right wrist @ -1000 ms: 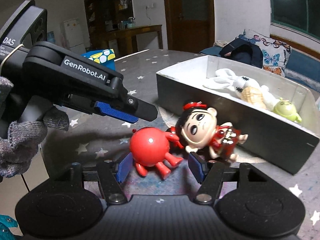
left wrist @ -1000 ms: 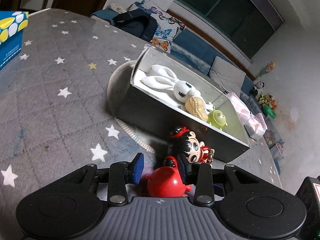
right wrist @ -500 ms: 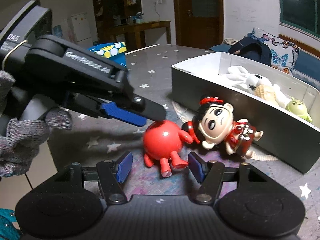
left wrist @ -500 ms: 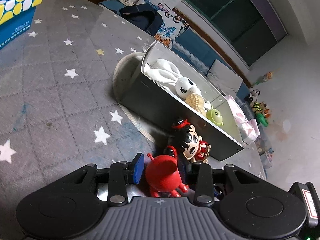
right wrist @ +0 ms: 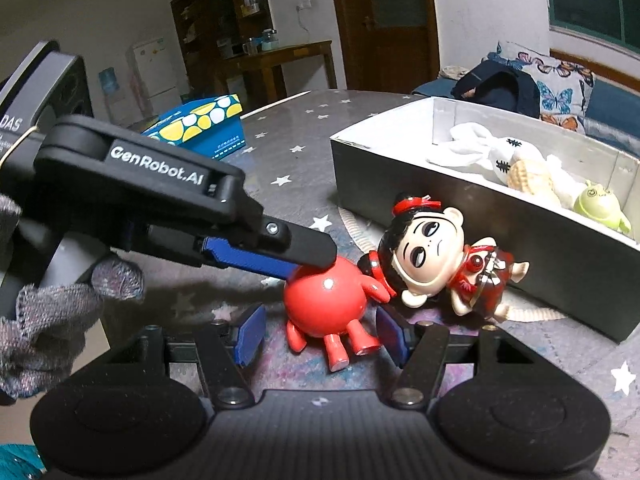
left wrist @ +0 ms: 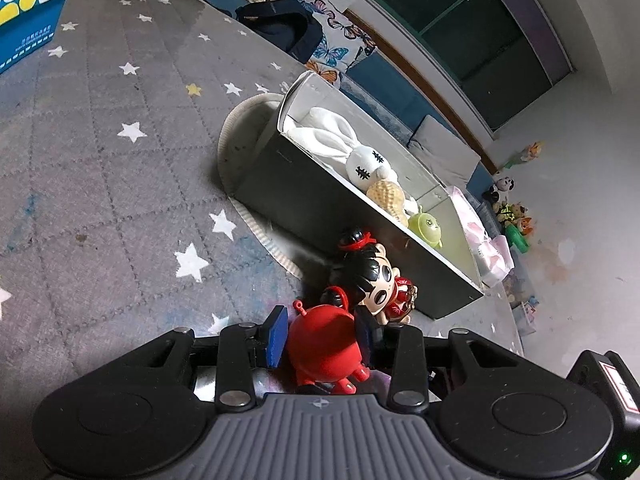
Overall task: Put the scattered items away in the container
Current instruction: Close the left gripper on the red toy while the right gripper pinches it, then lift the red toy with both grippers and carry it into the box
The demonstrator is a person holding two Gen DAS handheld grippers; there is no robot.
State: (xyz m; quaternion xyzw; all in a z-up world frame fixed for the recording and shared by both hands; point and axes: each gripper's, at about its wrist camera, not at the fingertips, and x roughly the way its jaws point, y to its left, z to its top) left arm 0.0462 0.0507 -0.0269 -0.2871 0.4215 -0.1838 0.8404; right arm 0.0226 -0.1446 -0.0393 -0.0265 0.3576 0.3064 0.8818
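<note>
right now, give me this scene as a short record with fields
container: grey box on a round mat
inside it: white rabbit plush, peanut toy, green toy
still outside: red round toy, doll lying beside the box
left gripper: pads closed on the red round toy
right gripper: open, pads apart on either side of the toy's legs

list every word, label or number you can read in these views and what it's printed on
"GenRobot.AI": white print on the side of the left gripper, seen from the right wrist.
"DAS": the end of a cut-off word on the black unit behind that gripper.
Blue and yellow box: small print on its side, too small to read.
Red-and-white sticker at the left wrist view's right edge: blurred, unreadable.
</note>
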